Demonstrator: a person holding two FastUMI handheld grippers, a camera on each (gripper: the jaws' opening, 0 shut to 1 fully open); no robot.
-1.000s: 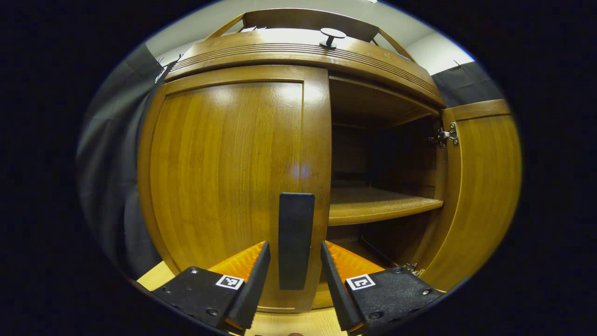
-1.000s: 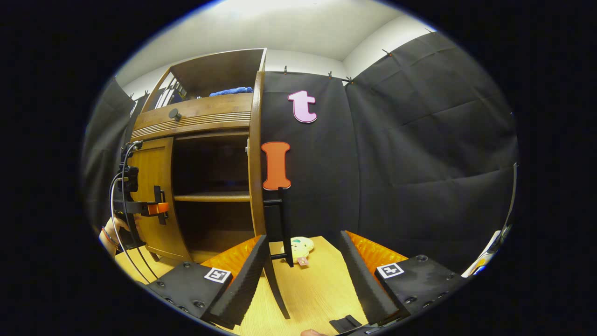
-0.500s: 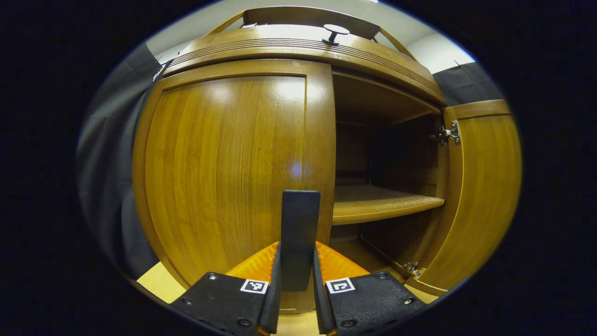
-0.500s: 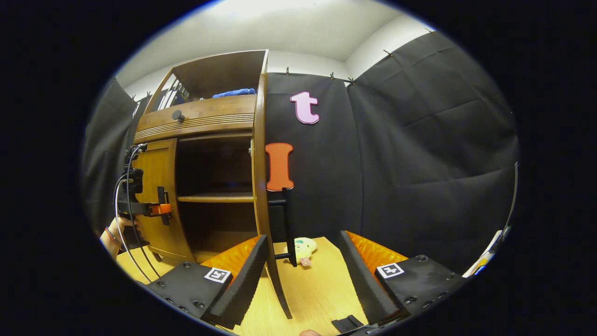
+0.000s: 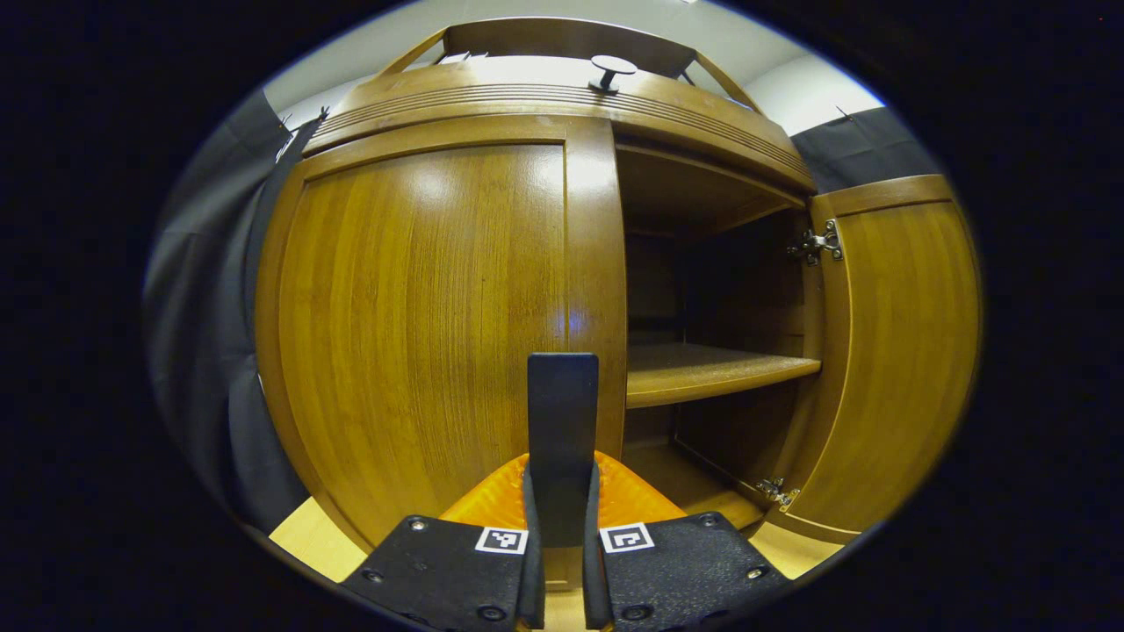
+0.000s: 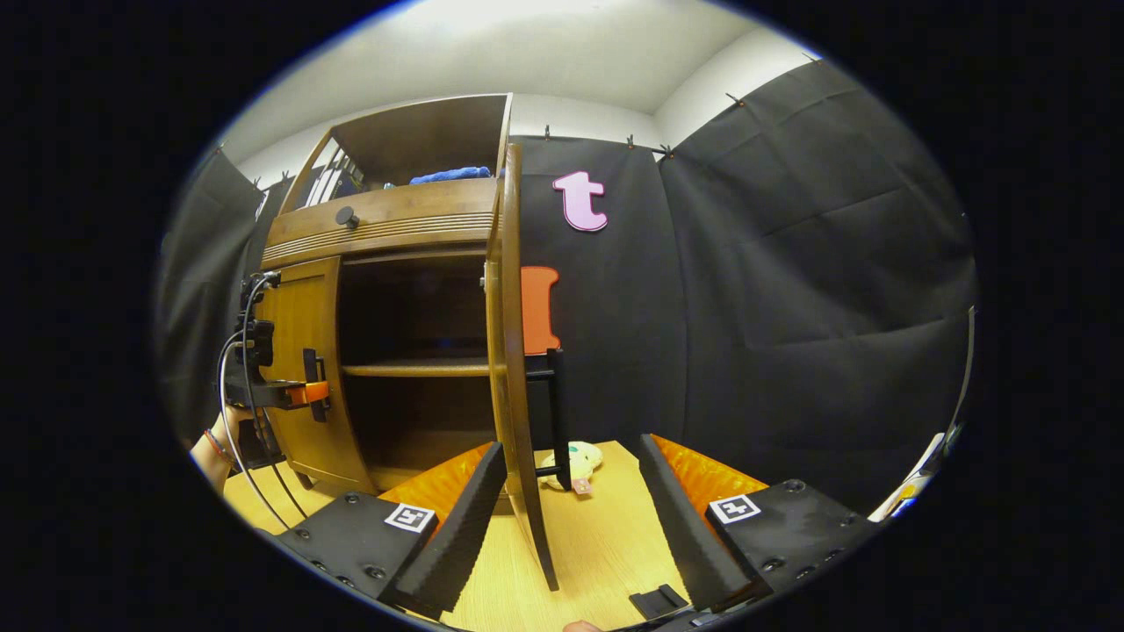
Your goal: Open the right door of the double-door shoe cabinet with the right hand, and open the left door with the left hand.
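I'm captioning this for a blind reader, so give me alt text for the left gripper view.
The left claw is shut on the dark vertical handle of the closed left door of a wooden shoe cabinet. Beside it the right door stands open, showing a bare shelf inside.

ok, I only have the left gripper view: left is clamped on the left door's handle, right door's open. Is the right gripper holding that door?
Observer: No. The right gripper is open, jaws wide, neither finger pressing on the right door or its handle.
Operator: Anything behind that door?
Observer: A small plush toy lies on the light wood surface just past it.
Operator: Top of the cabinet?
Observer: A blue cloth sits on the upper shelf.
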